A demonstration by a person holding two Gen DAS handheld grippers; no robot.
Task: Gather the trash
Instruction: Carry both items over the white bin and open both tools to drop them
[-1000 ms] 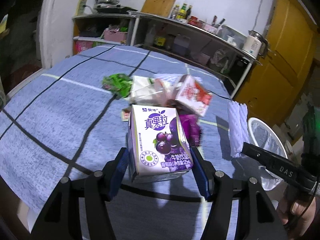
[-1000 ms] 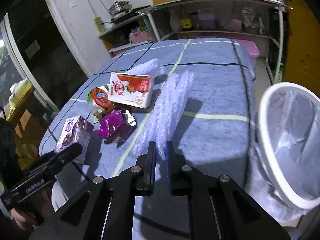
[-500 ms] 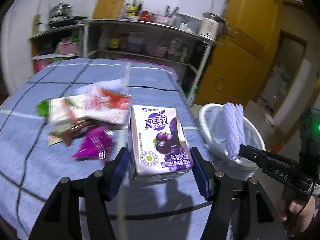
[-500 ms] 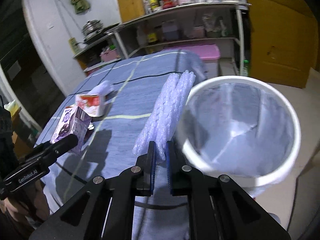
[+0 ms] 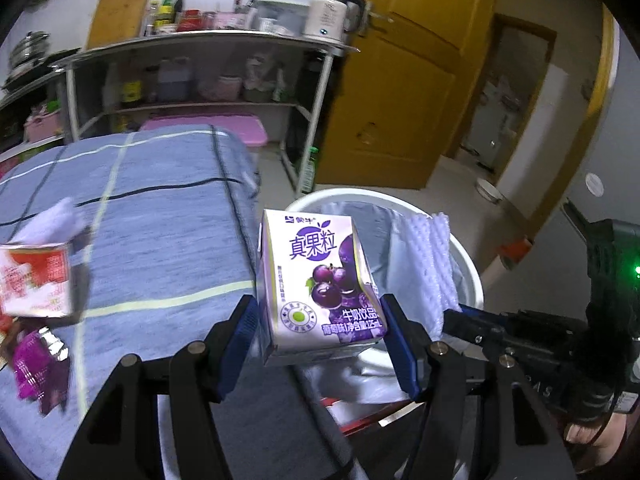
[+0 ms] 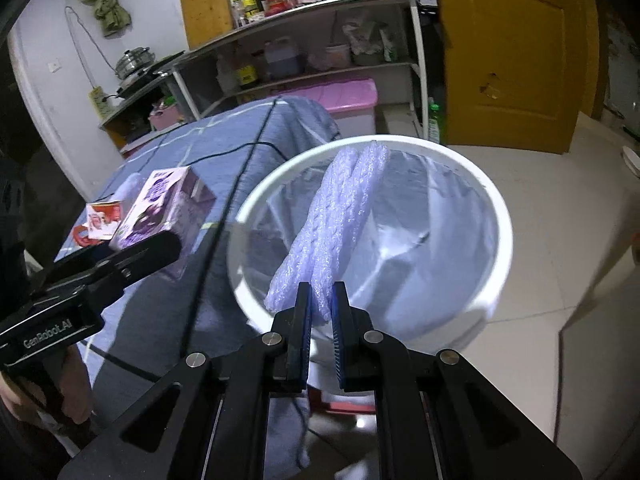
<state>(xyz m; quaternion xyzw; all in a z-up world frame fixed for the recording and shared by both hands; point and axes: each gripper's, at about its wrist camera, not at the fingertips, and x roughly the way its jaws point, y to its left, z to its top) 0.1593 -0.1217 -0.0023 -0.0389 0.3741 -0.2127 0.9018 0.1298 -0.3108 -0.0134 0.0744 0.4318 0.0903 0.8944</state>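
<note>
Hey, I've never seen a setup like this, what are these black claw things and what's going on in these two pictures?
There is no robot here. A person holds a two-finger clamp in each hand, and each clamp carries a wide-angle camera looking out along its fingers, so each picture is one clamp's own view.

In the left clamp's view, the left gripper is shut on a purple grape milk carton, held up by the rim of the white trash bin.

In the right clamp's view, the right gripper pinches a strip of white foam netting over the lined bin.

On the table with the blue checked cloth lie a red strawberry carton and a purple wrapper. The job is collecting trash.
</note>
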